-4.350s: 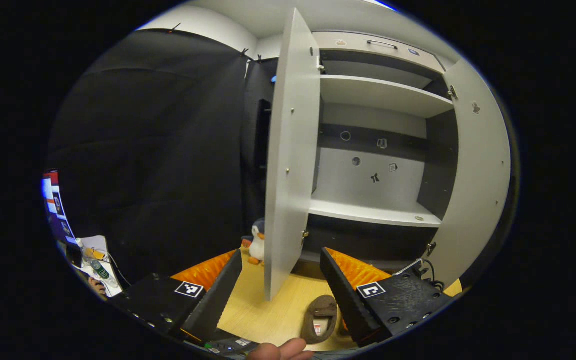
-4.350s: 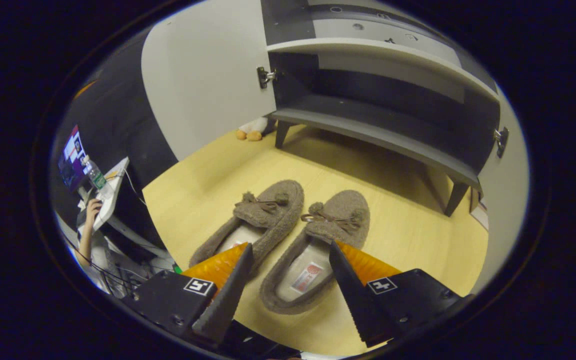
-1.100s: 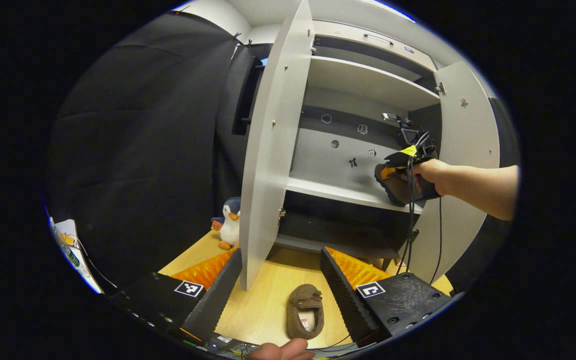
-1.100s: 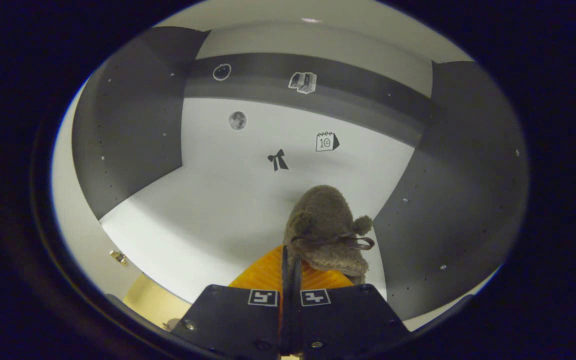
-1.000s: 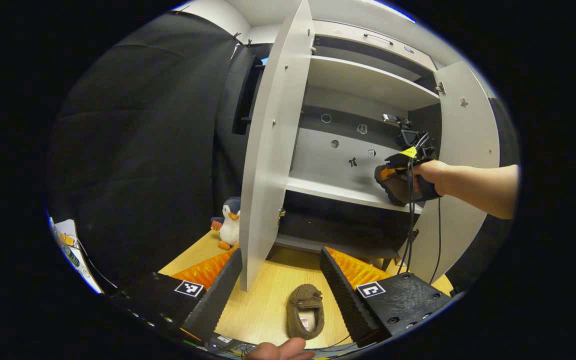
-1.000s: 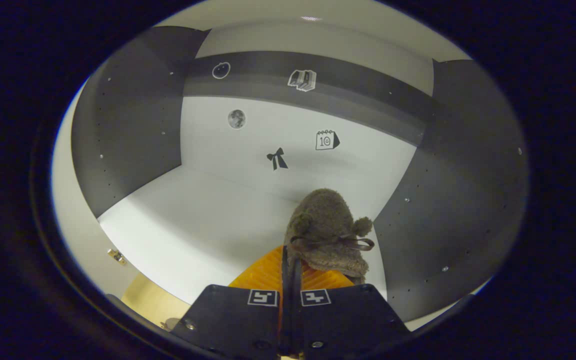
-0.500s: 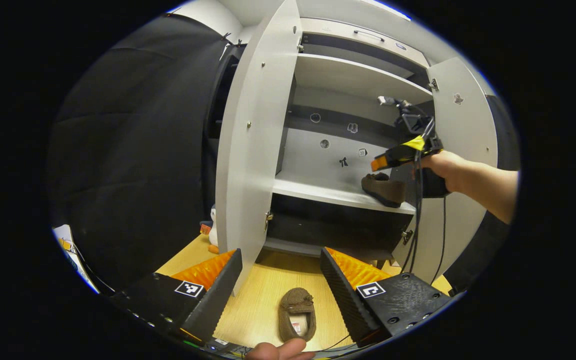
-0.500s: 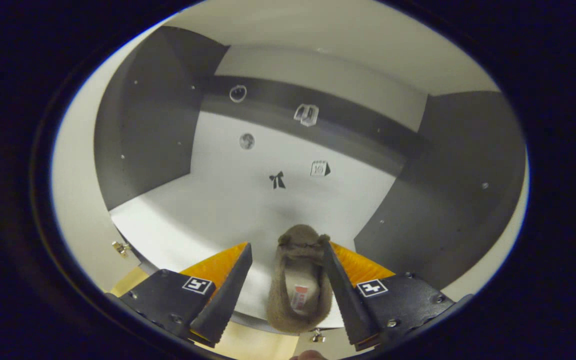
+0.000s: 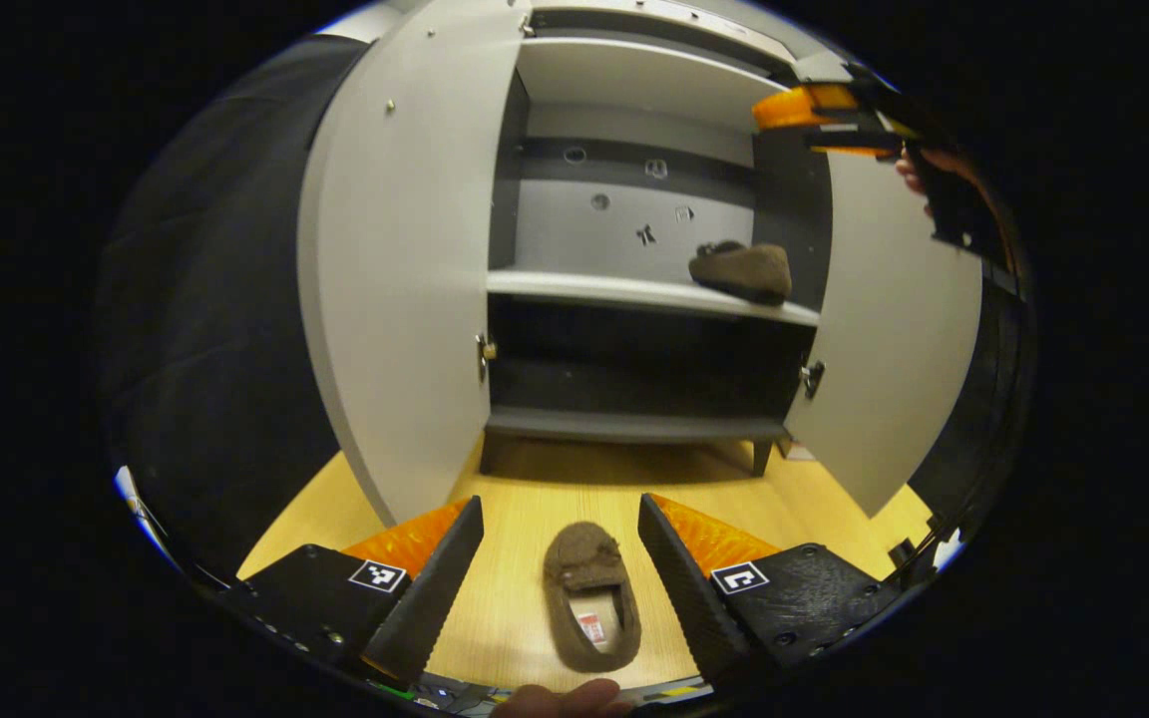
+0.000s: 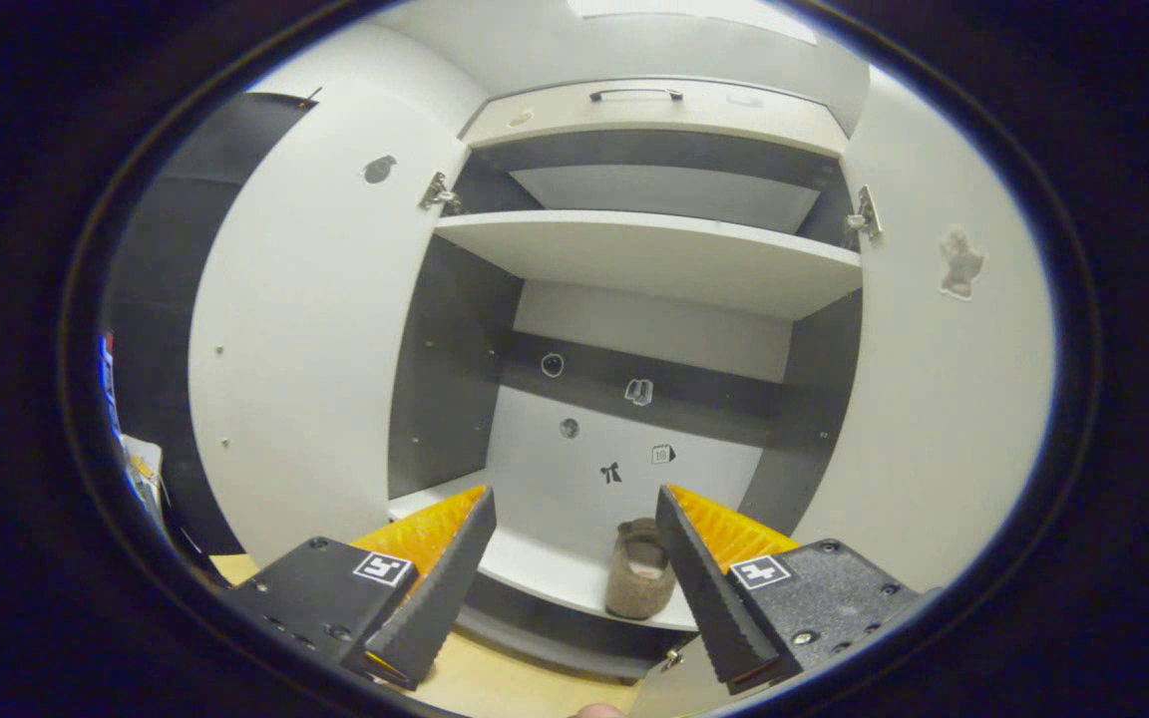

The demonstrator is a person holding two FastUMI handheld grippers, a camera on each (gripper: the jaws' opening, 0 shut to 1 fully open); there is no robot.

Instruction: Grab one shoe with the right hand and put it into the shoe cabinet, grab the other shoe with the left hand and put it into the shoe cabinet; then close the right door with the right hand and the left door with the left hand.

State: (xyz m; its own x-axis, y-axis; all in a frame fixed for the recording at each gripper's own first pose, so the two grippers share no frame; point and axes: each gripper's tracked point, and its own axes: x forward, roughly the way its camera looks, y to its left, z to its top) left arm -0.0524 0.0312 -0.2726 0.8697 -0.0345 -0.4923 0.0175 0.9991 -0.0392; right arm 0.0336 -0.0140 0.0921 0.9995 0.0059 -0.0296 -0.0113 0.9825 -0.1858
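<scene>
A brown fuzzy shoe lies on the wooden floor, toe toward the shoe cabinet. My left gripper hangs open just above it, a finger on each side. The other brown shoe rests at the right end of the cabinet's middle shelf. In the right gripper view my right gripper stands open and empty, back from the shelf; it also appears high at the upper right as the right gripper in the left gripper view, a hand behind it. Both doors stand open: left door, right door.
The cabinet stands on short legs above the wooden floor. An upper shelf and a top drawer with a handle sit above. Black cloth wall lies left of the left door. A cluttered desk edge is at far left.
My right gripper has let go of its shoe on the middle shelf and drawn back and up, open. My left gripper has dropped lower toward the shoe on the floor.
</scene>
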